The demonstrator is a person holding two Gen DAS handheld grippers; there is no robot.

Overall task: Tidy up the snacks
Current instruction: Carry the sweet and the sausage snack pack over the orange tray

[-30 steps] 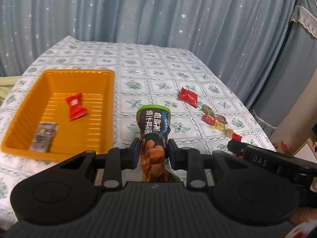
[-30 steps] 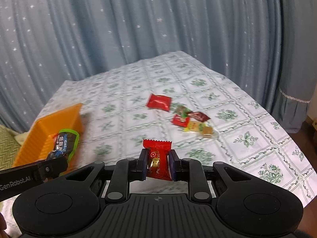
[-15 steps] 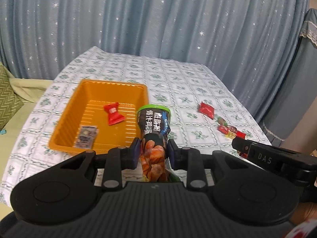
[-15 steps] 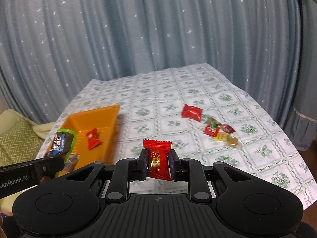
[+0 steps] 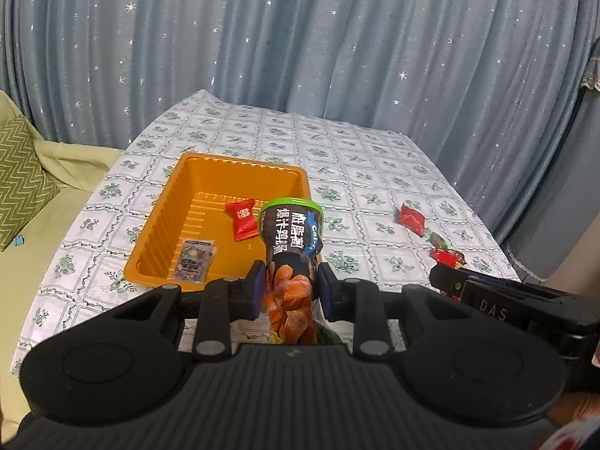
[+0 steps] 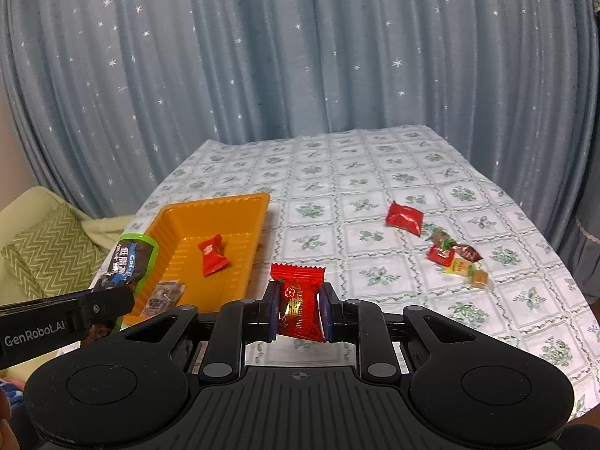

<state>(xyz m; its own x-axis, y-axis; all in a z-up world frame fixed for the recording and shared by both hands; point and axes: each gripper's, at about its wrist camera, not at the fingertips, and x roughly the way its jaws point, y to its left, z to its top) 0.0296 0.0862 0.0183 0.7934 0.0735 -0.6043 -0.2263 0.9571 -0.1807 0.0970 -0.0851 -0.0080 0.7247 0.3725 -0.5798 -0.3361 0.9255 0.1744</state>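
The green-rimmed snack pouch (image 5: 290, 258), dark with printed food on its front, stands upright clamped in the left gripper (image 5: 289, 289), and the red candy (image 6: 299, 307) is pinched in the right gripper (image 6: 299, 315), both raised above the near edge of the table (image 6: 375, 172), likely for carrying to the orange tray (image 5: 180, 202). That tray, at the left, already holds a red wrapped candy (image 5: 243, 218) and a small dark packet (image 5: 195, 260), while a loose row of sweets (image 6: 446, 251) waits at the right.

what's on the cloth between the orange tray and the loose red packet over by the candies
Nothing: in the right wrist view only bare floral tablecloth lies between the orange tray and the red packet. The small candies lie beyond the packet.
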